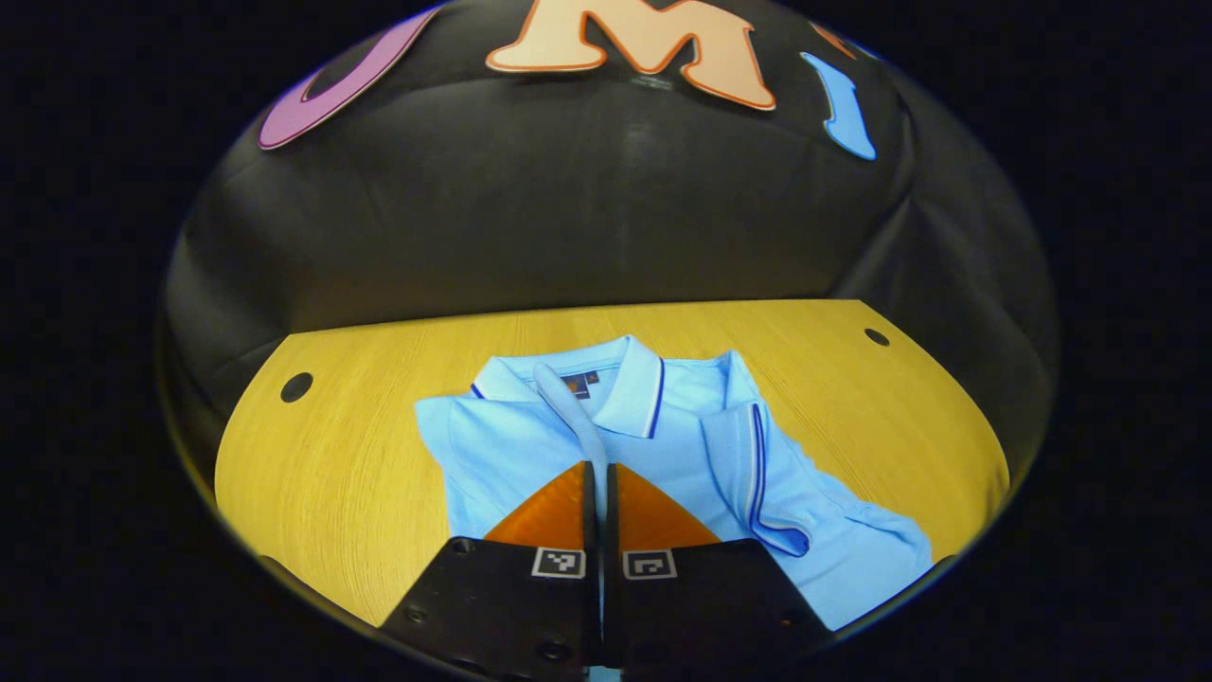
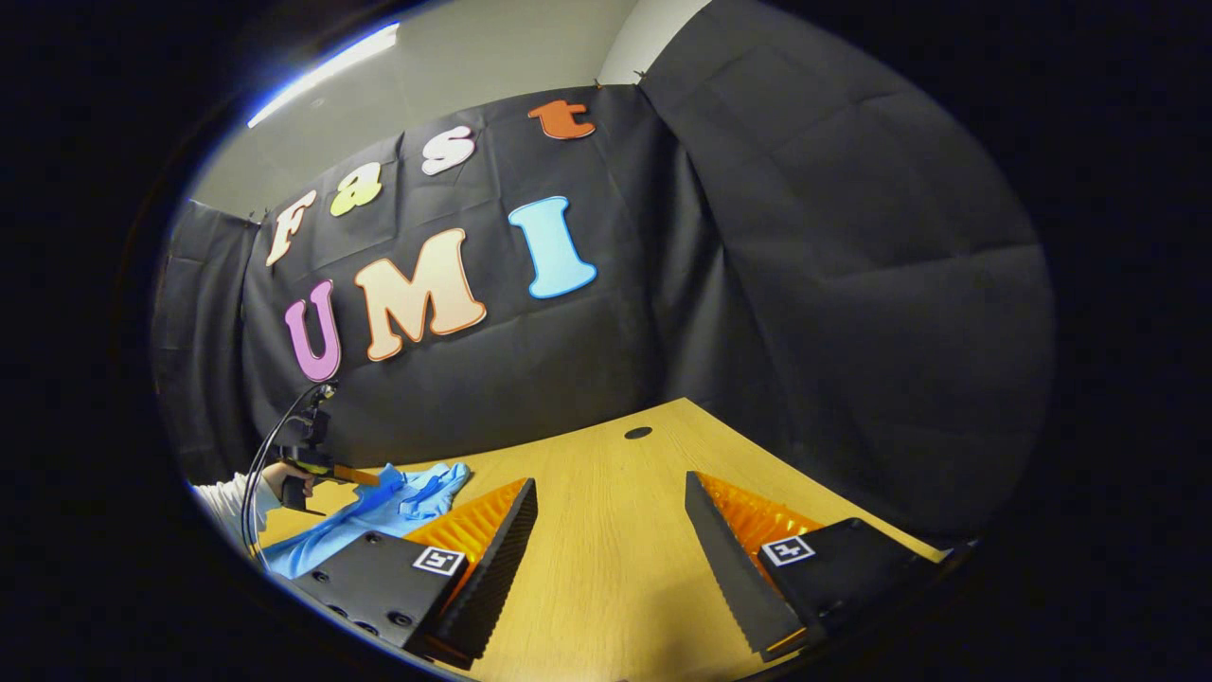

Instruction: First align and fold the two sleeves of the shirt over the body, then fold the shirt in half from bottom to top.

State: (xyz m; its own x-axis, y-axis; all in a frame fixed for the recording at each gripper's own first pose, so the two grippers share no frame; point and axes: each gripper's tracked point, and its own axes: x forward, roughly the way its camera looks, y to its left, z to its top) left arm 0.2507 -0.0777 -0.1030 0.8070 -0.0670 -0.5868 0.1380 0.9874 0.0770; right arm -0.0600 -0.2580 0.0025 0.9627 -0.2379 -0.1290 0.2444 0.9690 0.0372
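Two hand-held grippers are in play over a yellow wood-grain surface (image 1: 360,493).

Left gripper view: the left hand-held gripper (image 1: 600,474) has its fingers pressed together with almost no gap. A thin strip of fabric runs from the tips toward 12 o'clock, but whether cloth is actually pinched cannot be told. The light-blue polo shirt with dark-blue trim (image 1: 530,445) lies flat on the surface, collar (image 1: 625,379) at 12 o'clock. One sleeve (image 1: 757,474) already lies folded over the body at 3 o'clock, its trimmed cuff pointing toward 5 o'clock.

Right gripper view: the left hand-held gripper (image 2: 355,474) appears at 9 o'clock, held by a hand (image 2: 284,478) directly above the shirt (image 2: 379,511). The right hand-held gripper (image 2: 611,516) is spread wide over bare surface (image 2: 606,568), well apart from the shirt.

Judged step: folding the remaining sleeve, at 9 o'clock in the left gripper view.

- Grip the sleeve at its cuff edge, single layer only.
- Carry it toward 3 o'clock, keeping the fold line parallel to the side seam.
- Match it to the sleeve already folded.
- Bring the right hand-held gripper in to hold the body flat.
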